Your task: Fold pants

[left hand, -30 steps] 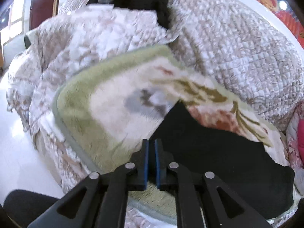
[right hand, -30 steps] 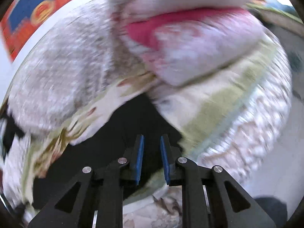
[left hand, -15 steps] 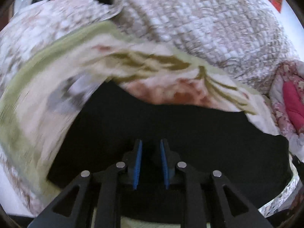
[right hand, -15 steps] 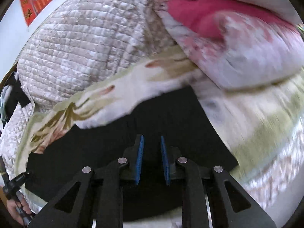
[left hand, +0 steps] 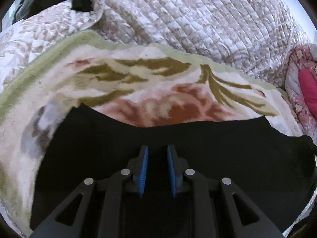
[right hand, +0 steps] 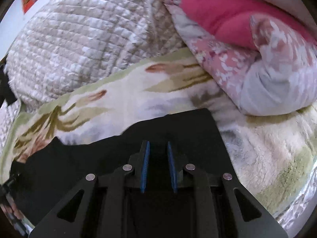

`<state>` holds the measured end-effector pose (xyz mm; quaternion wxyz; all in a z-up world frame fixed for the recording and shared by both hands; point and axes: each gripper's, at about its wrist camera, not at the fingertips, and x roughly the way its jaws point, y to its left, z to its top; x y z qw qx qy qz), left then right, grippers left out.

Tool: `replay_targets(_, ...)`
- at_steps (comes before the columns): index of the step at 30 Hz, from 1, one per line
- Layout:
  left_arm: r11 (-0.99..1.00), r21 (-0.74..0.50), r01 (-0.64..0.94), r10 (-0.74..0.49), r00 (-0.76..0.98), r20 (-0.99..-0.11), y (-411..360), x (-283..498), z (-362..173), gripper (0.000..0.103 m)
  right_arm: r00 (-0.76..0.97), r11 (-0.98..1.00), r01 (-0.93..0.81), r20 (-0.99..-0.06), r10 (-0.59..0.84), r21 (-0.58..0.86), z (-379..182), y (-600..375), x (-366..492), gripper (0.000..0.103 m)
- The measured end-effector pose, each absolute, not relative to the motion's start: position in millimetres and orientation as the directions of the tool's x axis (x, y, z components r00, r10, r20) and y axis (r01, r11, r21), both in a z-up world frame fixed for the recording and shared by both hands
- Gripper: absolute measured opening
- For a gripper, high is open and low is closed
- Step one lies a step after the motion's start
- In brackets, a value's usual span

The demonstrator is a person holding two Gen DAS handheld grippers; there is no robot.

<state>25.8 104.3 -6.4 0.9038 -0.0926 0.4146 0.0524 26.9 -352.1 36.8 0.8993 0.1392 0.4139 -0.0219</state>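
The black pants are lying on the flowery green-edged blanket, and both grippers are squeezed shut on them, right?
Not quite. The black pants do lie on the flowery green-edged blanket, but both grippers are open. The left wrist view shows the left gripper with a clear gap between its blue pads, and the right wrist view shows the same for the right gripper. Neither pinches any cloth.

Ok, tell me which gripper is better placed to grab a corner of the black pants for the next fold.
Right, probably. The right gripper is open over the black pants, with a squared corner just ahead on the floral blanket. The left gripper, also open, sits over the middle of the cloth.
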Motion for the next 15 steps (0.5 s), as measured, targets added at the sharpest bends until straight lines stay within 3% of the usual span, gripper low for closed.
replay_targets(6, 0.951, -0.151, -0.270, 0.063, 0.646, -0.760, 134.9, 8.3, -5.0, 0.022, 0.662, 0.970, 0.010, -0.728, 0.177, 0.244, 45.3, -315.9, 9.8, 0.041)
replay_targets(15, 0.978, -0.140, -0.152, -0.001, 0.674, -0.739, 95.9, -48.3, 7.7, 0.025, 0.591, 0.943, -0.252, -0.737, 0.328, 0.218, 37.9, -235.2, -40.3, 0.044)
